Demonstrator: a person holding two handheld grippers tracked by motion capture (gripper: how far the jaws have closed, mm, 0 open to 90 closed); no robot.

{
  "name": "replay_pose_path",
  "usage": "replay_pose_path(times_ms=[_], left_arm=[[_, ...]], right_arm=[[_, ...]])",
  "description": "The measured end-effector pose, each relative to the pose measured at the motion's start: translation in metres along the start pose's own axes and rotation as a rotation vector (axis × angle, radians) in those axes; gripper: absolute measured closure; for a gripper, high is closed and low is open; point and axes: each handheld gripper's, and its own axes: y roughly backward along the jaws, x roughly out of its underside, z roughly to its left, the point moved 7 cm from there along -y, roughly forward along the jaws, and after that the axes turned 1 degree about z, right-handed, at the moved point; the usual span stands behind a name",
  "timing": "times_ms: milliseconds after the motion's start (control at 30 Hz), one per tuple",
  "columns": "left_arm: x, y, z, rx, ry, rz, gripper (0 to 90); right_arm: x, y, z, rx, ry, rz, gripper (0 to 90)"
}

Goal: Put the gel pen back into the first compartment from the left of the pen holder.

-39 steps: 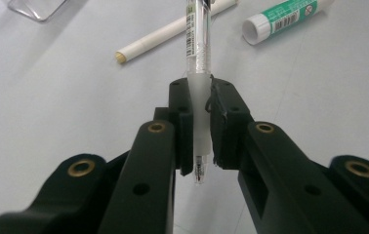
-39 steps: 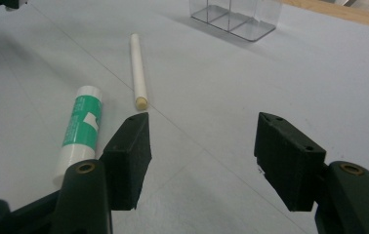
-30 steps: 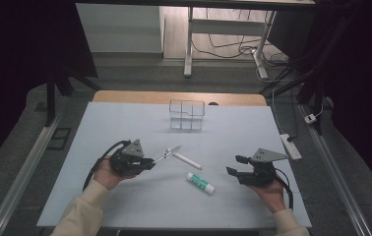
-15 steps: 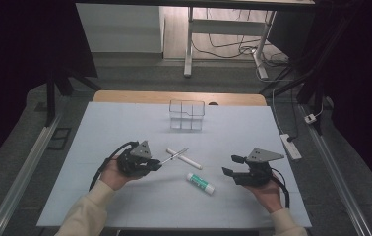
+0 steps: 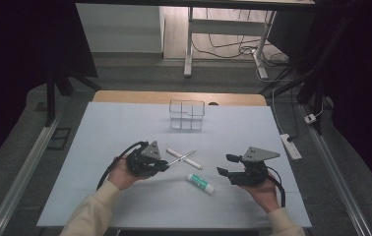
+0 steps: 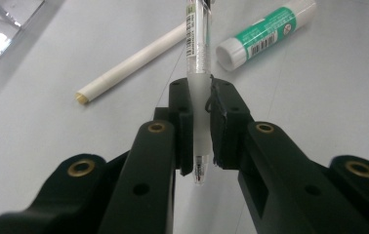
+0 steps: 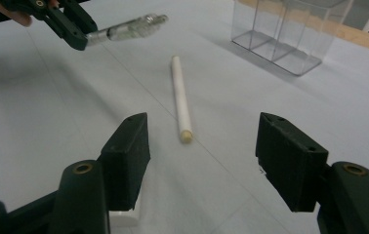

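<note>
The left tongs are gripping a clear plastic pen near its frosted grip end, jaws closed snugly on the barrel, and holding it lifted just above the tabletop, its free end pointing toward the far right over a white stick. In the left gripper view the pen's tip is poking back between the pads while the long barrel is sticking out ahead.

The pen is looking light and stiff, a hard smooth tube that is likely slippery against the pads; the frosted sleeve where the tongs are holding it probably gives the best purchase, though a grip this close to one end may let the long end swing or pivot if the hand is tilting quickly. It is hardly fragile, but squeezing harder is unlikely to help.

The right tongs are standing wide open with nothing between the jaws, hovering at the near right, just beside a green-and-white glue stick.

The tabletop is covered by a pale, smooth, matte sheet, so things may slide readily. A clear divided container is standing upright at the far middle, well apart from the pen. Beyond, the room is dim, with desk legs and cables on the floor.
</note>
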Motion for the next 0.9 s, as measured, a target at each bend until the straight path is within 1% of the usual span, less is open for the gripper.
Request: replay_pose_path(times_ms=[100,200,333,367,400,567,733,767,900], left_arm=[[-0.005,-0.002,-0.002,0.001,-0.009,0.001,80.2],[-0.009,-0.005,-0.004,0.008,-0.019,0.008,80.2],[-0.012,-0.011,-0.006,0.008,-0.034,0.028,80.2],[-0.012,-0.012,-0.006,0.007,-0.036,0.031,80.2],[-0.013,-0.014,-0.006,0.009,-0.040,0.036,80.2],[-0.016,-0.018,-0.007,0.011,-0.049,0.043,80.2],[-0.017,-0.022,-0.009,0.011,-0.059,0.058,80.2],[-0.017,-0.023,-0.009,0.012,-0.058,0.059,80.2],[-0.017,-0.028,-0.010,0.014,-0.063,0.072,80.1]], right_arm=[[-0.005,-0.003,0.005,-0.013,0.013,-0.001,36.0],[-0.006,-0.004,0.009,-0.015,0.033,0.016,35.8],[-0.007,-0.006,0.012,-0.017,0.038,0.026,35.4],[-0.008,-0.006,0.012,-0.007,0.042,0.032,35.4],[-0.008,-0.007,0.013,-0.019,0.039,0.027,35.4],[-0.013,-0.012,0.015,-0.027,0.046,0.029,35.0],[-0.015,-0.016,0.019,-0.022,0.071,0.043,35.0],[-0.016,-0.016,0.020,-0.014,0.081,0.051,35.0],[-0.018,-0.018,0.023,-0.012,0.096,0.056,35.2]])
